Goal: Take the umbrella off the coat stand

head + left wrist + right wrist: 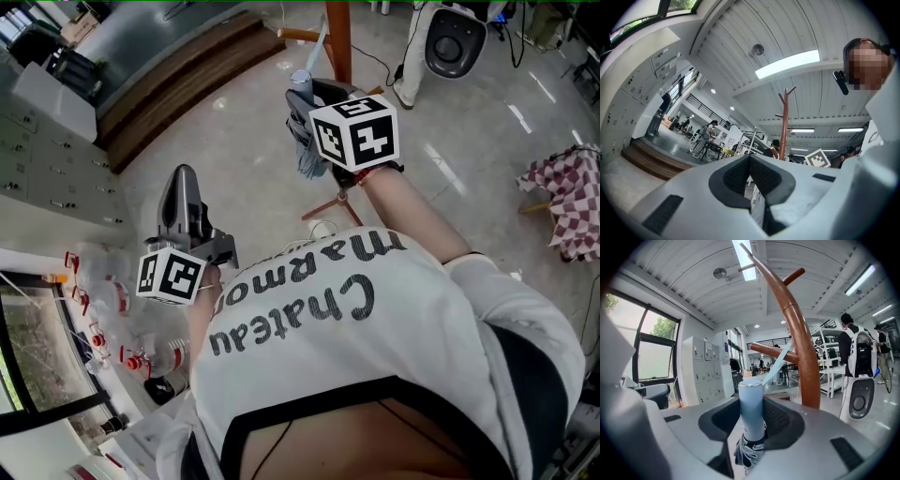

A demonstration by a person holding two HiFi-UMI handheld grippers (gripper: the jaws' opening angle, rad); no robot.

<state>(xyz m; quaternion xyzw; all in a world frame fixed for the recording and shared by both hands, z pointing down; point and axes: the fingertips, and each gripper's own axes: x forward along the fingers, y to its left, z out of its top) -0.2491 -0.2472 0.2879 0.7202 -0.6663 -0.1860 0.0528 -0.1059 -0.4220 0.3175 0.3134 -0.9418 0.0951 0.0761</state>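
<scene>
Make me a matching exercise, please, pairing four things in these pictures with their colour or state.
Things:
1. umbrella handle
2. coat stand
3. left gripper
4. checked fabric on the floor

Descriptions:
A. reddish-brown wood
B. red and white
C. fingers together, nothing between them
D. pale blue, held between the fingers of the right gripper

Pairs: 1-D, 2-A, 3-C, 4-B

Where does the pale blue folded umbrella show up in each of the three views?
Head view: the umbrella is upper centre, held in the right gripper, just left of the coat stand.
Left gripper view: not in it.
Right gripper view: bottom centre, its handle upright between the jaws.
Shared landmark: the brown coat stand, top centre in the head view, right of centre in the left gripper view, centre right in the right gripper view.
</scene>
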